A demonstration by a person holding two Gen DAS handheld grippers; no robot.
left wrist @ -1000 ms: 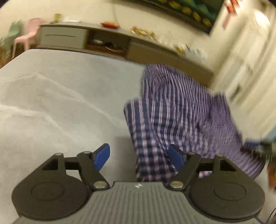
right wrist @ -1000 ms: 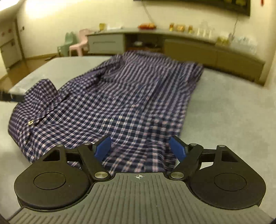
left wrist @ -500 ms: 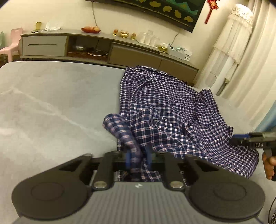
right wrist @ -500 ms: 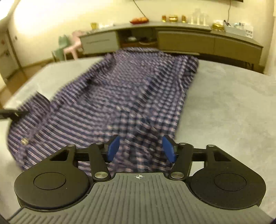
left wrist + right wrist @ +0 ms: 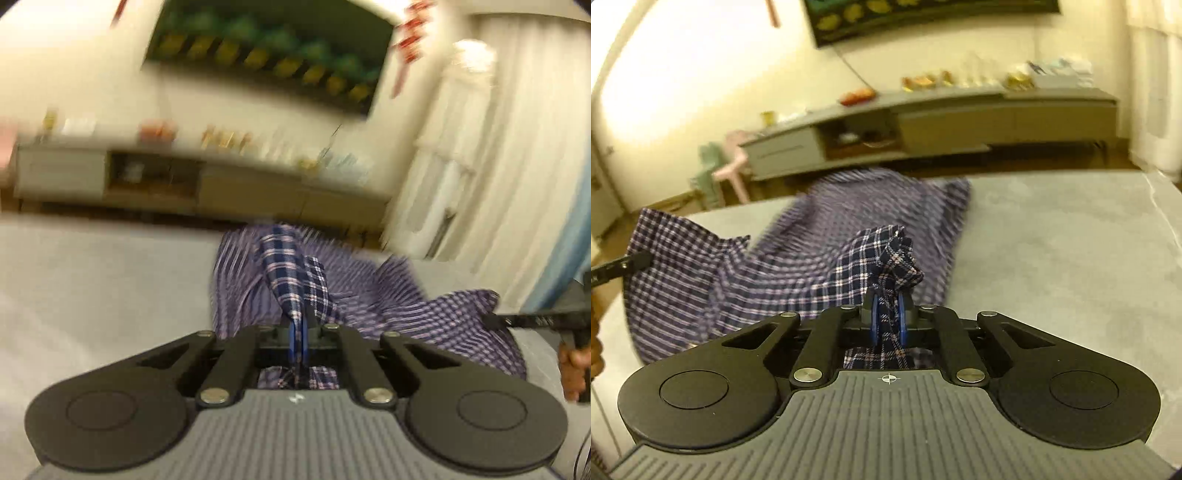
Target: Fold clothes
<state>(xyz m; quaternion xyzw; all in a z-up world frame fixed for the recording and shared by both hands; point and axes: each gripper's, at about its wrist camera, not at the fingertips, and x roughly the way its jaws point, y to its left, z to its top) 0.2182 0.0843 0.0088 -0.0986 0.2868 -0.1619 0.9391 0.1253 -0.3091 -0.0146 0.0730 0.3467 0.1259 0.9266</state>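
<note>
Soft woven cotton in a navy, white and pink check: a shirt (image 5: 783, 269) lies crumpled across a wide grey bed (image 5: 1052, 251) with a matte, slightly fuzzy cover. The left gripper (image 5: 298, 338) has its blue pads pressed together on a gathered ridge of the shirt, which rises in a peaked fold just ahead of the fingers. The right gripper (image 5: 887, 325) is closing, its blue pads already pinching another bunched edge of the fabric that stands up in a twisted crest. In the left wrist view, the right gripper also shows at the far right edge as a thin black bar touching the shirt's corner, with a hand (image 5: 574, 365) wrapped around its handle. The bed is bare and flat to the left of the shirt in the left view and to its right in the right view, with broad open cover. Beyond the bed's far edge runs a long low cabinet (image 5: 923, 122) against a cream wall; the background is motion-blurred.
</note>
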